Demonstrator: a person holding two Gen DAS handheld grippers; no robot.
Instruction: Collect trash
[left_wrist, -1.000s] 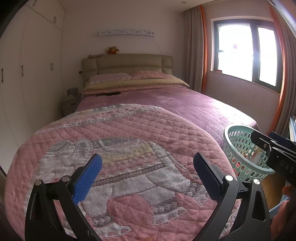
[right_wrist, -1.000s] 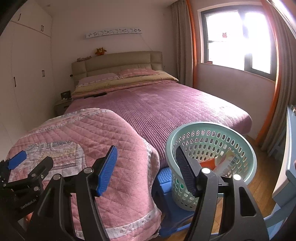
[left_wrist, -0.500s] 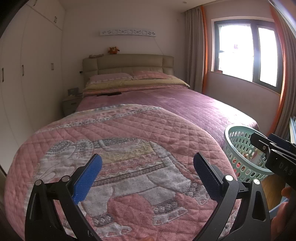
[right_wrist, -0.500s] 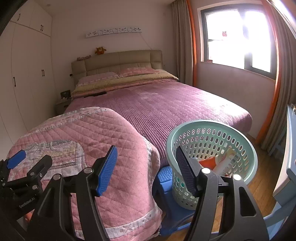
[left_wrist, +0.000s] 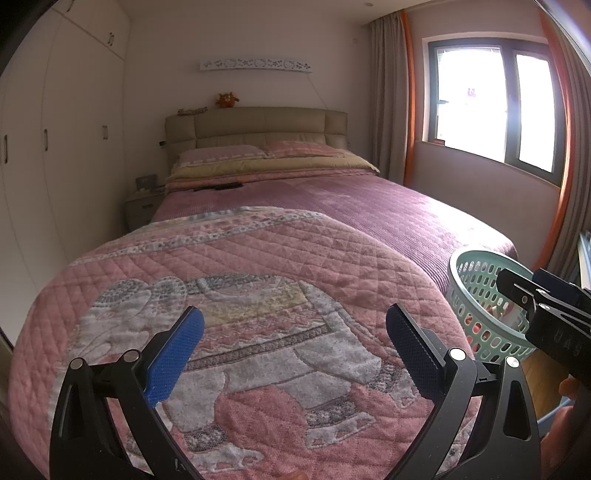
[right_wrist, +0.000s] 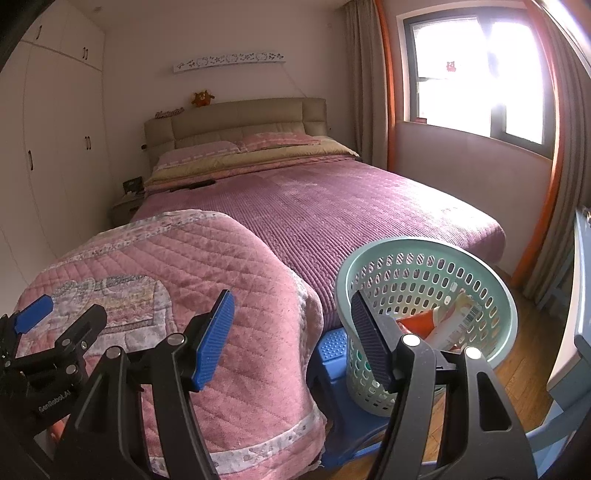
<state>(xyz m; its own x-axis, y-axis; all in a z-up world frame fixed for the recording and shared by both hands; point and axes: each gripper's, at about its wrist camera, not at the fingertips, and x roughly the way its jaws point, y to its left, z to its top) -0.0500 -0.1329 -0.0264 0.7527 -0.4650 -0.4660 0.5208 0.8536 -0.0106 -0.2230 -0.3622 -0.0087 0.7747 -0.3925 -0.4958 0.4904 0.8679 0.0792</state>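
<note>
Bedroom with white wardrobes on one side, a bright window (right_wrist: 480, 74) on the other, and a bed (right_wrist: 332, 206) under a purple cover filling the middle. Nearer us we see a pink quilt (left_wrist: 240, 295) with an elephant pattern draped over something rounded (what lies beneath we cannot tell). We hold the left gripper (left_wrist: 293, 350) over that quilt, jaws spread wide, nothing between the blue pads. The right gripper (right_wrist: 291, 332) sits near the quilt's edge, jaws also well apart and empty, its right finger in front of the basket rim. The teal basket (right_wrist: 424, 251) stands on a blue stool (right_wrist: 332, 347) just beside the quilt, on the wood floor. Trash (right_wrist: 450, 317) is already inside it: a white tube-like item with a barcode and something orange.
</note>
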